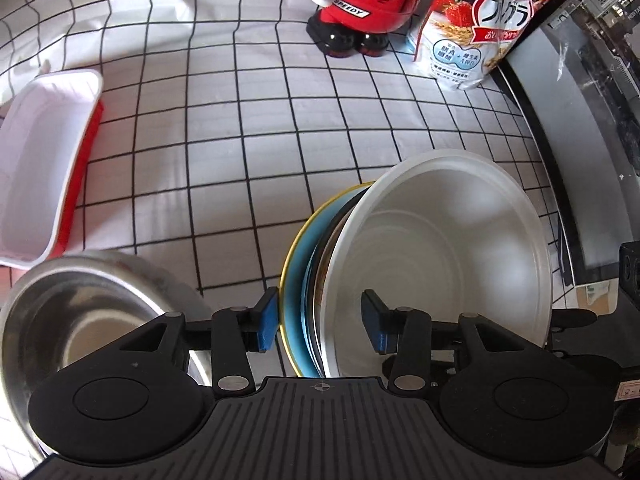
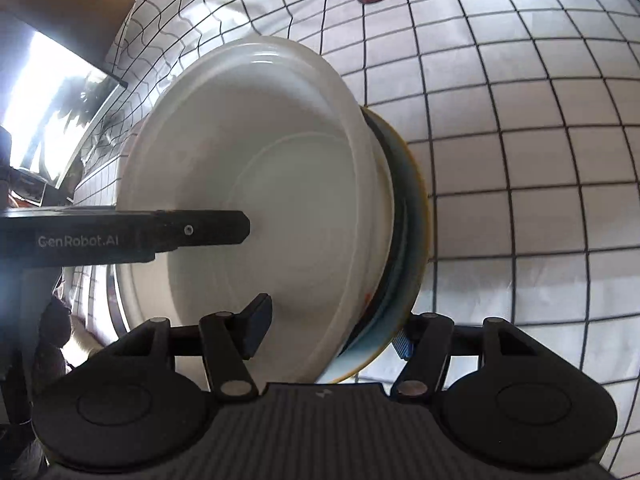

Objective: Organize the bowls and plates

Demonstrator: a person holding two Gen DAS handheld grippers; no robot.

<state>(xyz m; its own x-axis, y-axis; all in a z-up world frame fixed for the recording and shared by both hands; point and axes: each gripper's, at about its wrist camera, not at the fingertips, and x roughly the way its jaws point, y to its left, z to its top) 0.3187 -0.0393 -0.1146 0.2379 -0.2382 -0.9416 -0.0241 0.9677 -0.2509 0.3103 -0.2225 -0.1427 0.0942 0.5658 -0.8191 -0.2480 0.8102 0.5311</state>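
At the far left of the left wrist view a white tray (image 1: 44,152) with a red base lies on the gridded bench (image 1: 248,120), and a steel bowl (image 1: 80,312) sits just in front of it. Right of that, a stack stands on edge: a blue plate (image 1: 298,280) with a yellow rim, a dark plate behind it, and a white bowl (image 1: 440,256) nested in front. The left claw (image 1: 320,326) straddles the stack's lower edge, one pad (image 1: 267,326) touching the blue plate's back, the other inside the bowl; whether it is clamped or only closing I cannot tell. Beyond, a red figurine (image 1: 360,4) and a cereal bag (image 1: 480,20) stand at the back.

In the right wrist view the right claw (image 2: 328,332) spans the same stack, one finger inside the white bowl (image 2: 260,200), the other behind the blue plate (image 2: 412,216); it looks closed on the rim, though contact on the bowl side is unclear. The left claw's finger (image 2: 200,232) reaches in from the left.

The likely trouble: the pieces are loosely nested and tilted, so uneven squeeze or either claw letting go early could let the bowl slide off the plates, or the whole stack roll.

Both claws point forward and slightly down, approaching from opposite sides of the stack.
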